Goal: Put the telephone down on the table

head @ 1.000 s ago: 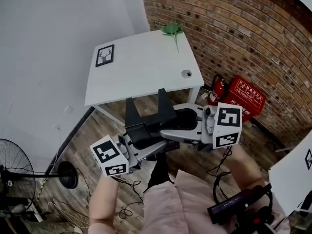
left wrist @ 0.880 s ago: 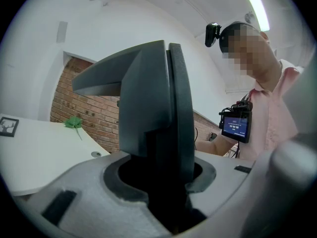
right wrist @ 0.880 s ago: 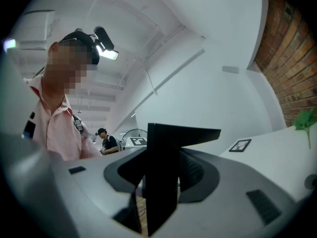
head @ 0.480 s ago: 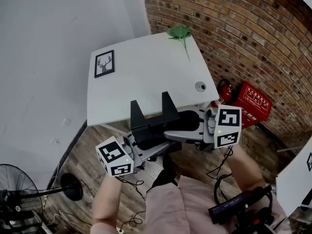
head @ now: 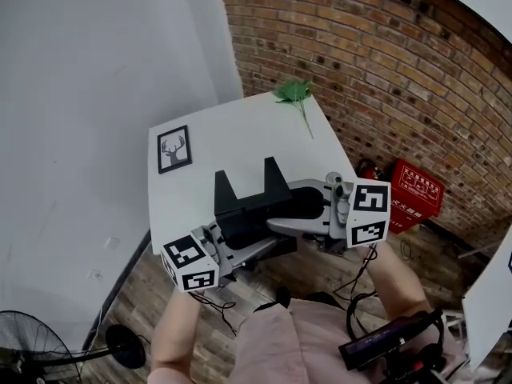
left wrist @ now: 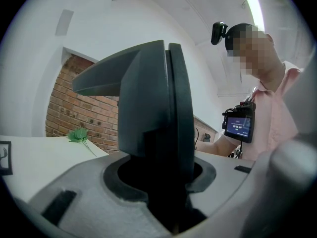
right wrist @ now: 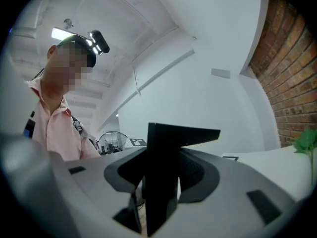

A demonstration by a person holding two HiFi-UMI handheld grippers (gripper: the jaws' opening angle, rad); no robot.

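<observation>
The black telephone (head: 254, 205), with two upright prongs on its far side, hangs between my two grippers over the near edge of the white table (head: 232, 130). My left gripper (head: 237, 240) comes in from the lower left and is shut on its near left part. My right gripper (head: 290, 214) reaches in from the right and is shut on its right side. In the left gripper view the telephone (left wrist: 148, 108) fills the space between the jaws of that gripper (left wrist: 159, 185). The right gripper view shows its dark edge (right wrist: 166, 152) held in that gripper (right wrist: 161, 185).
On the table lie a small framed deer picture (head: 174, 149) at the left and a green sprig (head: 294, 94) at the far edge. A brick wall stands behind and to the right, with a red extinguisher box (head: 412, 194) on the floor. A fan (head: 32, 358) stands at the lower left.
Both grippers have carried the telephone forward from over the wooden floor to over the table's near edge. The grip on it looks the same.
</observation>
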